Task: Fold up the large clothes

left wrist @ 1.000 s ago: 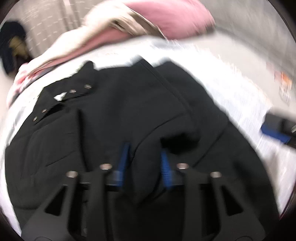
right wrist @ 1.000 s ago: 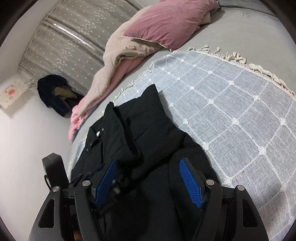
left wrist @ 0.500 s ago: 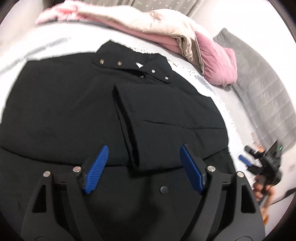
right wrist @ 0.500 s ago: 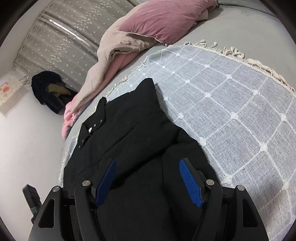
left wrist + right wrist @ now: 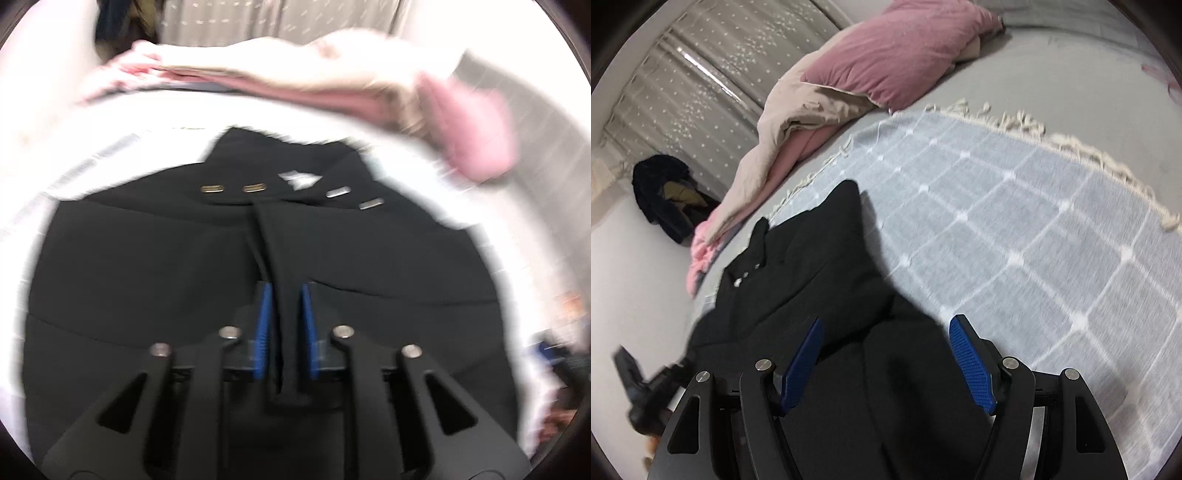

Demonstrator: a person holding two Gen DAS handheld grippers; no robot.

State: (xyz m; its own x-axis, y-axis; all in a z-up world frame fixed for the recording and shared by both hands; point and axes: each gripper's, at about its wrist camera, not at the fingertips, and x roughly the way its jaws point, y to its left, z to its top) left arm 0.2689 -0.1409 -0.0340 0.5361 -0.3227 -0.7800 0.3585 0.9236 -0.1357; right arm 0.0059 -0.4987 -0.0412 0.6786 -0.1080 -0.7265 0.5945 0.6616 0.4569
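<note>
Sleeve fold now between closing left claw [image 5: 284,295], black jacket [image 5: 147,277].

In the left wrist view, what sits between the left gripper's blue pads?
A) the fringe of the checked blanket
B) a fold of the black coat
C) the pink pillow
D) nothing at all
B: a narrow fold of the black coat runs up between the closing left gripper pads.

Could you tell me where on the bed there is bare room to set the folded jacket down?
The checked blanket lies bare between the black jacket, its fringed edge and the right gripper. Grey sheet beyond the fringe is free too. It is crowded toward the pink pillow and beige duvet.
</note>
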